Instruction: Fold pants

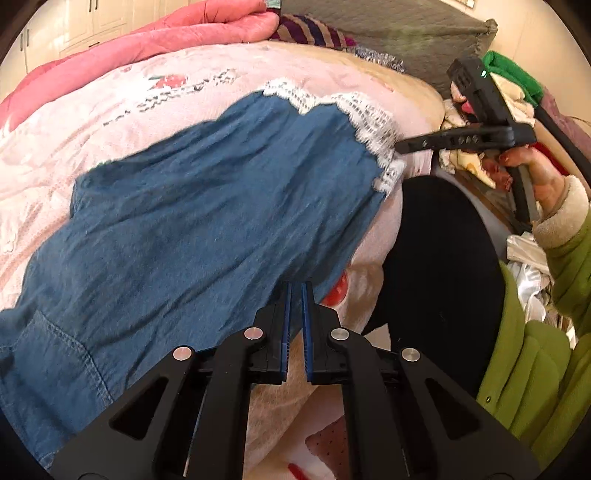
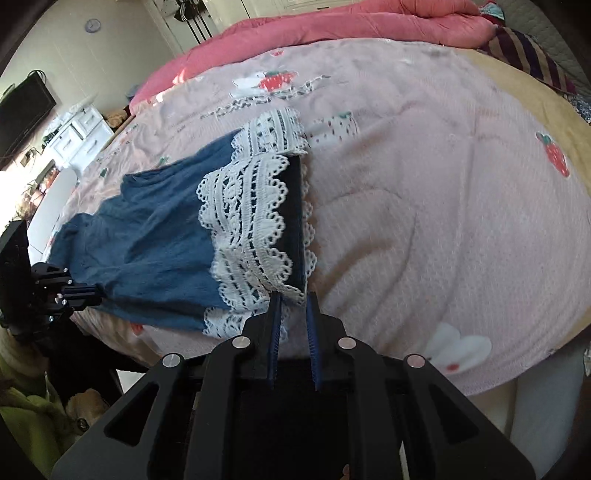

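Blue denim pants (image 1: 207, 206) stretch across the frame's middle: left gripper (image 1: 296, 291) pinches the waist edge, right gripper (image 2: 293, 301) clamps the lace hem (image 2: 251, 206), keeping them taut for folding.

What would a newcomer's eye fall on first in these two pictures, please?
The blue pants sprawl across the pink strawberry-print bedspread. Their white lace hem lies right at the right gripper, while the left gripper sits at the pants' near edge. A pink quilt is heaped behind.
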Demonstrator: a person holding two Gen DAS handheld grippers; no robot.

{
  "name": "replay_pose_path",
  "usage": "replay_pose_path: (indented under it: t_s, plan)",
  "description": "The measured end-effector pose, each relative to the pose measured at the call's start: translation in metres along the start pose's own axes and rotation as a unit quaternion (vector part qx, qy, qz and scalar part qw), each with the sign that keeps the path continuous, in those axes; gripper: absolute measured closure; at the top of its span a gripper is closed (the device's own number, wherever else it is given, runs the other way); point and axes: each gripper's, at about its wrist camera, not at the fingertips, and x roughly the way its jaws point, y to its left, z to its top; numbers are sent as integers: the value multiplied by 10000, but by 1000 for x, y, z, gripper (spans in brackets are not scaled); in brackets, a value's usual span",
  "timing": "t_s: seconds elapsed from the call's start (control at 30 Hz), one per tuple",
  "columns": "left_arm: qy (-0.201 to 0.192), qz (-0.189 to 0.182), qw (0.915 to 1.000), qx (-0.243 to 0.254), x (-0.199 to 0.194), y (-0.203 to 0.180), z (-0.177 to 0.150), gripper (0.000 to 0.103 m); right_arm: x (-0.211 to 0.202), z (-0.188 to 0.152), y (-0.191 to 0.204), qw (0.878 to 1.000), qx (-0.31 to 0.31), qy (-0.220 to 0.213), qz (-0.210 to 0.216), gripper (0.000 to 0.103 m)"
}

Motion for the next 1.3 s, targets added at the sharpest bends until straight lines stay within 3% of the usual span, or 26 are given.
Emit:
replay_pose_path:
  t_s: [0.13, 0.17, 0.2, 0.27, 0.37, 0.43, 0.47, 0.5, 0.53, 0.6, 0.7, 0.77, 0.87, 0.93, 0.97, 1.03, 1.07, 1.1, 1.17, 1.23, 1.3]
  plan:
    - [-162, -105, 9997, -134, -14, 6, -1, 101, -17, 4, 3, 9997, -100, -235, 59, 89]
    - [-219, -65, 9997, -123, -17, 7, 0, 95, -20, 5, 4, 9994, -187, -289, 76, 81]
    - [-272, 70, 9996, -84, -19, 7, 1, 85, -20, 6, 7, 9990, -322, -289, 73, 60]
    - [-214, 225, 9995, 22, -16, 7, 1, 75, -17, 7, 9, 9983, -490, -306, -31, 48]
    - [-78, 286, 9995, 75, -8, 7, -3, 73, -5, 9, 11, 9979, -629, -171, -27, 48]
    - [6, 434, 9990, 120, -1, 9, -6, 73, 4, 11, 15, 9974, -708, -79, 48, 62]
    - [47, 500, 9986, 152, 2, 10, -6, 80, 5, 12, 17, 9973, -722, -80, 89, 81]
    - [79, 594, 9981, 174, 4, 11, -6, 97, 5, 14, 18, 9973, -709, -79, 154, 92]
    - [94, 630, 9978, 162, 3, 15, -5, 103, 1, 16, 20, 9972, -686, -97, 274, 95]
    - [54, 501, 9987, 84, -5, 21, -4, 103, -10, 18, 25, 9964, -659, -231, 471, 95]
    - [-63, 593, 9982, 84, -24, 31, -5, 103, -24, 18, 26, 9957, -604, -289, 635, 95]
    - [-88, 416, 9991, -17, -32, 39, -8, 103, -15, 13, 27, 9959, -692, 26, 575, 95]
    - [138, 459, 9988, 40, -23, 38, -13, 103, 14, 4, 23, 9956, -677, 627, 159, 95]
    - [281, 436, 9987, 24, -14, 37, -20, 103, 18, 5, 18, 9961, -541, 655, 228, 94]
    - [322, 428, 9986, 5, -11, 37, -22, 103, 15, 7, 15, 9967, -434, 642, 260, 89]
    - [295, 403, 9987, -39, -15, 38, -25, 102, 2, 13, 12, 9980, -427, 473, 35, 62]
    - [235, 369, 9990, -67, -21, 38, -25, 96, -8, 18, 12, 9985, -455, 302, -57, 49]
    - [156, 357, 9992, -93, -27, 39, -24, 90, -15, 23, 12, 9988, -454, 180, -49, 49]
    - [-44, 478, 9988, -113, -43, 41, -20, 63, -30, 38, 19, 9982, -566, -198, -27, 48]
    - [-267, 707, 9970, -146, -58, 49, -11, 56, -32, 59, 39, 9949, -878, -473, 150, 43]
    - [-441, 946, 9941, -280, -69, 61, -4, 46, -17, 79, 66, 9907, -1229, -471, 343, 42]
